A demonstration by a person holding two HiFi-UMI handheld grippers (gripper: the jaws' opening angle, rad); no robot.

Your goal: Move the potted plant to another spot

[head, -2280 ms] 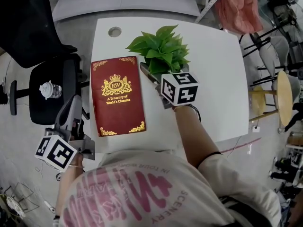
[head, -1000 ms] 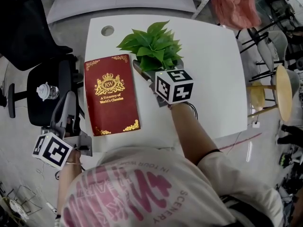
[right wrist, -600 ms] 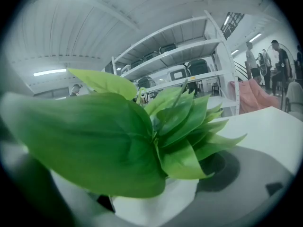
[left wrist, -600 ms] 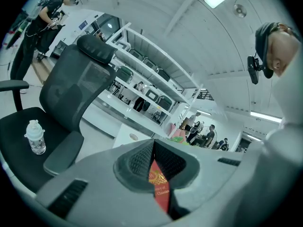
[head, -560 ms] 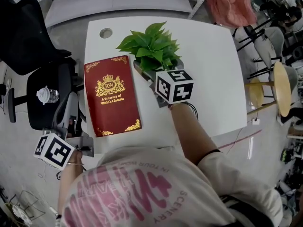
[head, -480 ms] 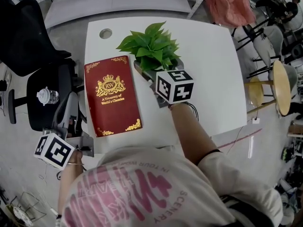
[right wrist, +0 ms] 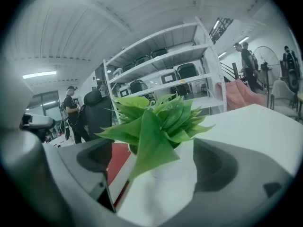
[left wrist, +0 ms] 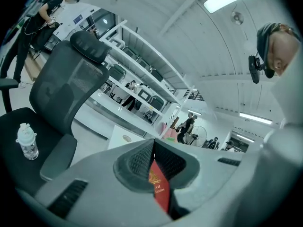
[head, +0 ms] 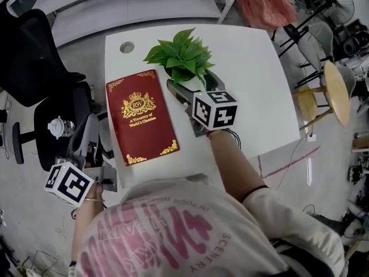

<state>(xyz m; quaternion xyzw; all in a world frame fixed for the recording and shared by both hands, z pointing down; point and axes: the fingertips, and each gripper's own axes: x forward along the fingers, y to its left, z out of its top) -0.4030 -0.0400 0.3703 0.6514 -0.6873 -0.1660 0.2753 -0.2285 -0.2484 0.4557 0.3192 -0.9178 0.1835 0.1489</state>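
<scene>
The potted plant (head: 181, 55) stands at the back of the white table (head: 253, 56), its green leaves spreading over a white pot (right wrist: 165, 188). My right gripper (head: 193, 81) reaches in from the near side. It is open, with a jaw on each side of the pot. In the right gripper view (right wrist: 156, 164) the right jaw sits against the pot, and a narrow gap shows on the left. My left gripper (head: 89, 126) hangs off the table's left edge, beside the chair. It is shut and holds nothing (left wrist: 154, 148).
A red hardcover book (head: 142, 117) lies flat just left of the plant. A black office chair (head: 29, 51) with a water bottle (head: 59, 127) on a seat stands left of the table. A wooden stool (head: 331, 91) is at right. A cable hole (head: 127, 47) marks the table's back left.
The head camera has drifted a little. The right gripper has stayed around the pot, the plant has kept its place beside the book, and the left gripper has barely moved.
</scene>
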